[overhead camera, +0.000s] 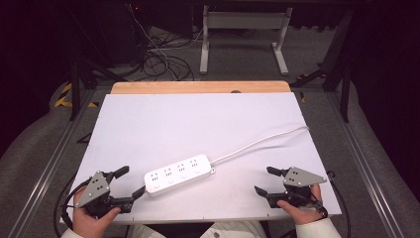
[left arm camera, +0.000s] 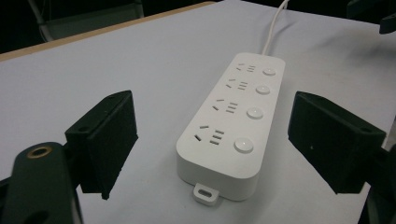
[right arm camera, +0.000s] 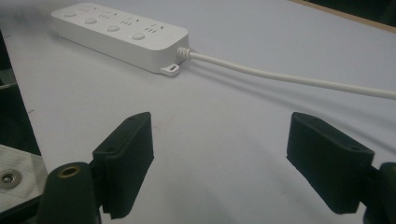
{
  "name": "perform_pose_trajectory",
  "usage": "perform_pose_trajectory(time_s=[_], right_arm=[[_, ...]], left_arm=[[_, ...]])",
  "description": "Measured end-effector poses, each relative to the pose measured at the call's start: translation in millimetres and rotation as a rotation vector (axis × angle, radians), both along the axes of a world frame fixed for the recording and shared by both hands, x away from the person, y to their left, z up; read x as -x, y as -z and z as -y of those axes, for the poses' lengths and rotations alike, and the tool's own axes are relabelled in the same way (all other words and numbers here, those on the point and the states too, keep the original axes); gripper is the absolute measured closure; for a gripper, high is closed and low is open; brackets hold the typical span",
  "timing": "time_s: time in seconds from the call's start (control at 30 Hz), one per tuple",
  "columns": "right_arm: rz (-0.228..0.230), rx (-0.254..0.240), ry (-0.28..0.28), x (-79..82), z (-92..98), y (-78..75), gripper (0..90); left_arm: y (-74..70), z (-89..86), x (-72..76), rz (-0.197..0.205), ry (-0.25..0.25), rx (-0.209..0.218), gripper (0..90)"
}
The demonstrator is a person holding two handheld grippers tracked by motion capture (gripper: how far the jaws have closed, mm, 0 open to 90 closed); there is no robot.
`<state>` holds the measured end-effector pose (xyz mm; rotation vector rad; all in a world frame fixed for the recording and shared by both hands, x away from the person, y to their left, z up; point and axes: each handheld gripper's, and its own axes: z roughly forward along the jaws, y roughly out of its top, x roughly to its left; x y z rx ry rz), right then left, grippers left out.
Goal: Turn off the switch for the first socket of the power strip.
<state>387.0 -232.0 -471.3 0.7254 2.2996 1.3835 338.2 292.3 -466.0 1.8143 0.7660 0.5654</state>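
While both hands rest at the near edge of the white table (overhead camera: 148, 124), the left gripper (overhead camera: 130, 183) is seen from the high view with its jaws spread wide, nothing held between them. One jaw tip lies just beside the near end of the white power strip (overhead camera: 179, 174); contact cannot be confirmed. The right gripper (overhead camera: 265, 180) is likewise wide open and empty, well apart from the strip, jaws pointing toward it.

The strip lies flat near the front centre of the table, angled, with its white cable (overhead camera: 262, 142) running away toward the far right edge.

From the left gripper view, the strip (left arm camera: 233, 121) is framed between the two open jaws, end-on; four socket groups, four round buttons and a small mounting tab at the near end are resolved, details not legible from above. From the right gripper view, the cable end of the strip (right arm camera: 121, 35) is recorded, with the strain relief, a second tab and the cable (right arm camera: 289, 77) crossing bare table beyond the open jaws.
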Motion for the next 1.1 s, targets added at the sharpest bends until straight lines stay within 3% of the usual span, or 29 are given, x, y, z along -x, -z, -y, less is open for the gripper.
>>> perform_pose_trajectory(time_s=[0.33,0.67,0.83,1.1], right_arm=[[-0.007,-0.008,-0.009,-0.7,2.6,-0.3,29.6],[-0.019,-0.010,-0.011,-1.1,2.6,0.2,29.9],[-0.019,-0.012,-0.014,-1.4,1.9,0.4,30.2],[-0.023,-0.014,-0.017,-1.0,1.4,0.3,31.0]], left_arm=[[-2.3,-1.0,0.0,-0.003,-0.009,0.019,18.6],[-5.1,-1.7,-0.1,-0.008,0.000,0.011,21.9],[-10.7,-0.2,0.0,0.004,0.006,-0.021,25.4],[-23.4,3.2,-8.5,-0.046,0.043,-0.007,27.0]])
